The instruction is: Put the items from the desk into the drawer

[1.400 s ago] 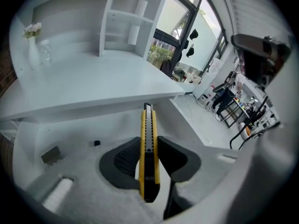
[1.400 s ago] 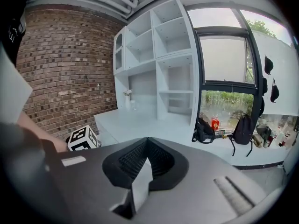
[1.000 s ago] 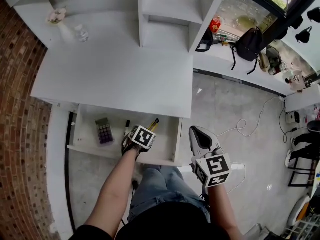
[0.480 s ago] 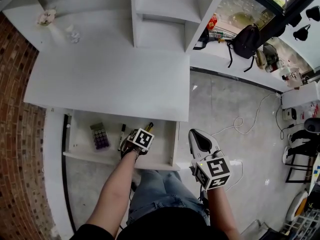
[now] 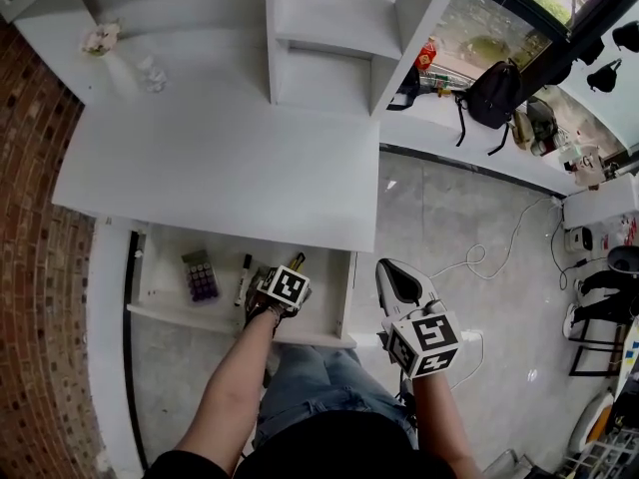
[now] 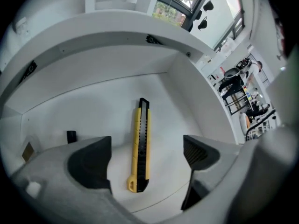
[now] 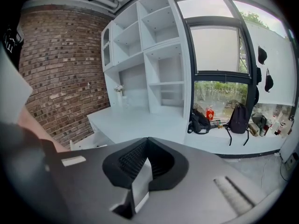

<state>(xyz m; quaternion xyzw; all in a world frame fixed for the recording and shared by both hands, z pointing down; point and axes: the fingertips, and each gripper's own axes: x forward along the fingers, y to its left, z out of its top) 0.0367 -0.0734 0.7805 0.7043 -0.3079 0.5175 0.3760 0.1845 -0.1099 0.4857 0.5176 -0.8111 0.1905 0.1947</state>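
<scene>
Landmark: the open drawer [image 5: 160,267] under the white desk [image 5: 230,158]; I give every place from it.
Left gripper [image 6: 147,149]: I have it inside the drawer at the right end, pointing steeply down at the drawer floor.
Left fingers [image 6: 96,157]: apart. The jaws have just been opening, and neither pad touches anything.
Utility knife [image 6: 140,143]: yellow and black, lying flat on the drawer floor. It sits between the open left jaws but clear of both, with its length running away from the gripper towards the drawer's back wall. From the head view I only see its far tip poking past the left marker cube.
Calculator [image 5: 200,275]: on the drawer floor in the left half, purple keys up.
Marker pen [image 5: 243,277]: on the drawer floor between the calculator and the left gripper, apart from both.
Right gripper [image 5: 399,279]: outside the drawer, just beyond its right side wall, over the grey room floor.
Right fingers [image 7: 126,160]: together, and I see nothing between them.
Desk top: bare above the drawer. There are two small pale things at its back left corner, too small for me to identify.
Backpack [image 5: 494,93]: on the ledge well beyond the drawer's right side.
</scene>
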